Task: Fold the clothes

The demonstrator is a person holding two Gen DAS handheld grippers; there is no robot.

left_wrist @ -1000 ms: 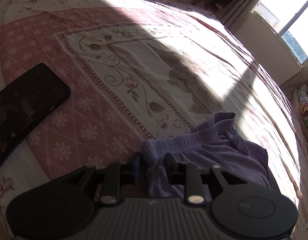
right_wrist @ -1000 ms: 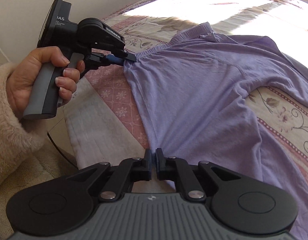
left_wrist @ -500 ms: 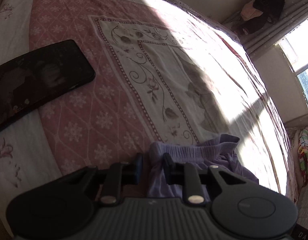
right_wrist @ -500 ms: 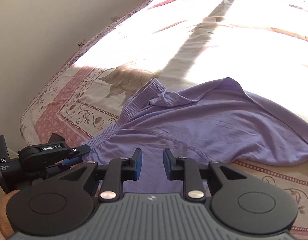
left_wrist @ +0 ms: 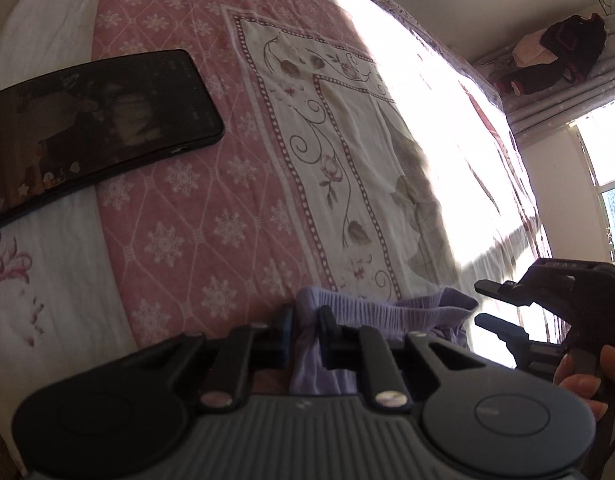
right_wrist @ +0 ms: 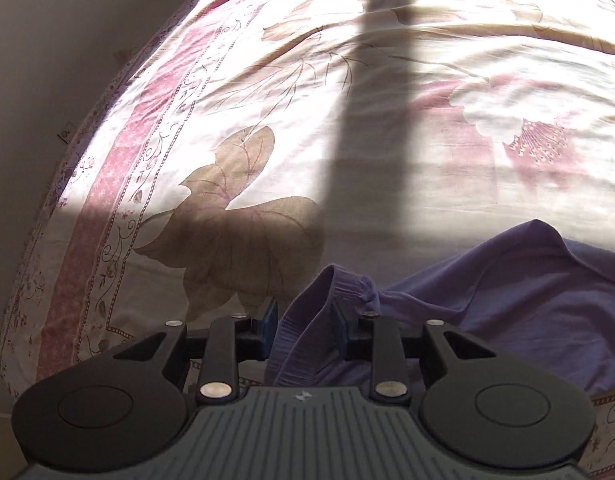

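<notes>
1. Centrally, a soft lilac knit garment with a ribbed elastic band (left_wrist: 381,310) lies bunched on the bed, its band edge raised towards both cameras; in the right wrist view its loose body (right_wrist: 527,292) spreads away to the right across the cover.
2. Left gripper (left_wrist: 306,330): its black fingers (left_wrist: 284,334) pinch a fold of the lilac band, the cloth filling the narrow gap between them and hanging below.
3. Right gripper (right_wrist: 303,330): its fingers (right_wrist: 267,326), faced with blue pads, stand spread apart, with the ribbed band running up between them; the cloth touches the right-hand finger, and a gap shows beside the left-hand one. In the left wrist view the same tool (left_wrist: 503,308) appears at the right, just beside the band's far end, fingers parted, with a person's hand (left_wrist: 587,376) on its handle.
4. Bed cover, a cream and pink printed sheet with floral scrolls and snowflake lattice (left_wrist: 235,208), carries the garment; strong sunlight falls over its far half, crossed by a dark bar of shadow (right_wrist: 371,120).
5. Flat black rectangular device with a glossy screen (left_wrist: 91,128) rests on the cover at the left, well apart from the garment.
6. Background: a bright window (left_wrist: 611,184) with a grey pleated curtain (left_wrist: 555,100), and dark clothing piled (left_wrist: 563,52) in the corner.
</notes>
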